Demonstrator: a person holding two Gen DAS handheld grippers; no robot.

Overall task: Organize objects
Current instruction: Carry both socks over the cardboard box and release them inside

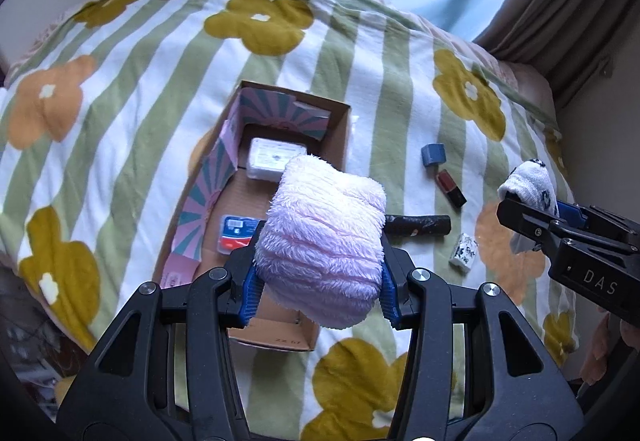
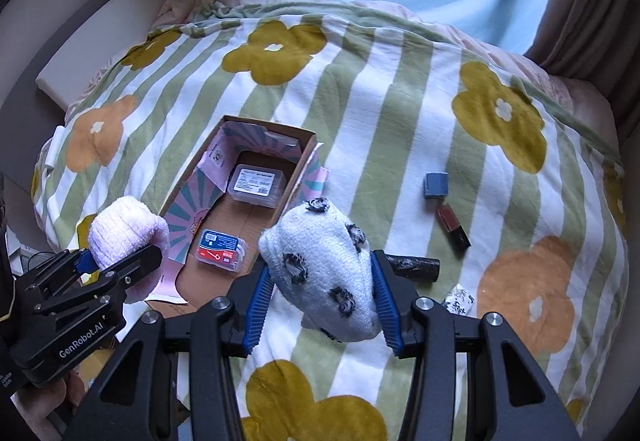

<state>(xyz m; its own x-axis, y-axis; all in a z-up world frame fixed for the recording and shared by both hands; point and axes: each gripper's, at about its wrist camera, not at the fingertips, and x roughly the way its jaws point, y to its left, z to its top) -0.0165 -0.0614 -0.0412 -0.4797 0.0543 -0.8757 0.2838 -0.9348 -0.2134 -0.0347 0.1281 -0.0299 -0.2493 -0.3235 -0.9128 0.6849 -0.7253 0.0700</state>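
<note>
Two socks in your grip above the bed.

Your left gripper [image 1: 320, 287] squeezes one fluffy pink sock [image 1: 322, 241] between its blue fingers [image 1: 251, 297]; your right gripper [image 2: 323, 305] clamps one white sock [image 2: 326, 265] with dark tufts. Beyond, one cardboard box [image 2: 298, 165] holds two items: a red-and-blue packet [image 2: 220, 251] and a clear plastic case [image 2: 258, 183]. On the flowered blanket [image 2: 380, 101] lie four more: a dark roll [image 2: 414, 267], a patterned white block [image 1: 464, 252], a red-and-black case [image 2: 452, 227], a blue cube [image 2: 435, 185]. Only the left view shows the white block whole.
</note>
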